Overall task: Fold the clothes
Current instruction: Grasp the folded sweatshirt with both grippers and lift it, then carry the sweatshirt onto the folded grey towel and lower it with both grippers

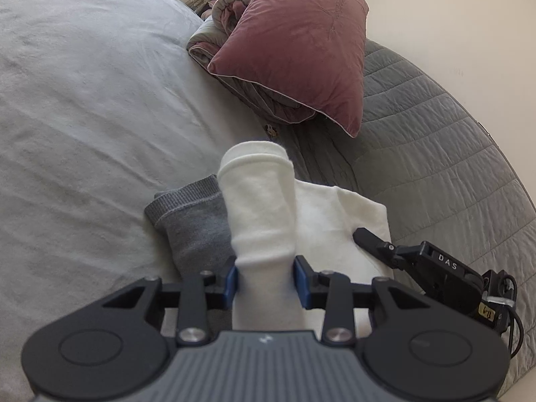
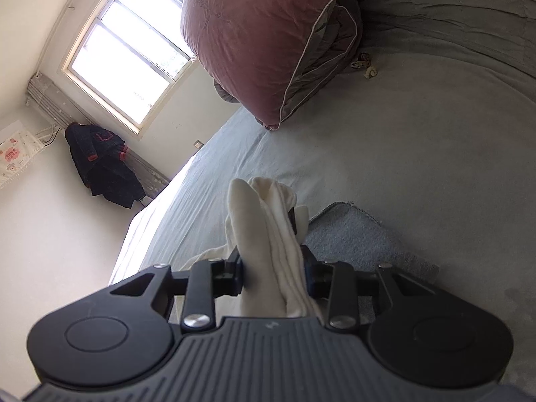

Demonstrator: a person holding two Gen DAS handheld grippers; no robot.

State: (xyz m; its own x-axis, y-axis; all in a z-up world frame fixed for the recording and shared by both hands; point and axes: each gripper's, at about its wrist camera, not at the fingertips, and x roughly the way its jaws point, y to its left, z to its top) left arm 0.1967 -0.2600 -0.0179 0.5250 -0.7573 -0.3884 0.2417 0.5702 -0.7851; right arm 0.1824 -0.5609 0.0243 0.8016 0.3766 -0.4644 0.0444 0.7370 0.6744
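The white garment (image 1: 264, 221) is clamped between the blue pads of the left gripper (image 1: 266, 279), a folded bundle sticking forward over the bed (image 1: 83, 117). Another bunch of it (image 2: 268, 234) is pinched by the right gripper (image 2: 273, 274). A grey garment (image 1: 194, 224) lies just left of the left gripper. A pink pillow (image 1: 294, 50) is seen far ahead.

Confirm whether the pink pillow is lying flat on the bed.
No: the pink pillow stands tilted, propped against a folded duvet on the bed.
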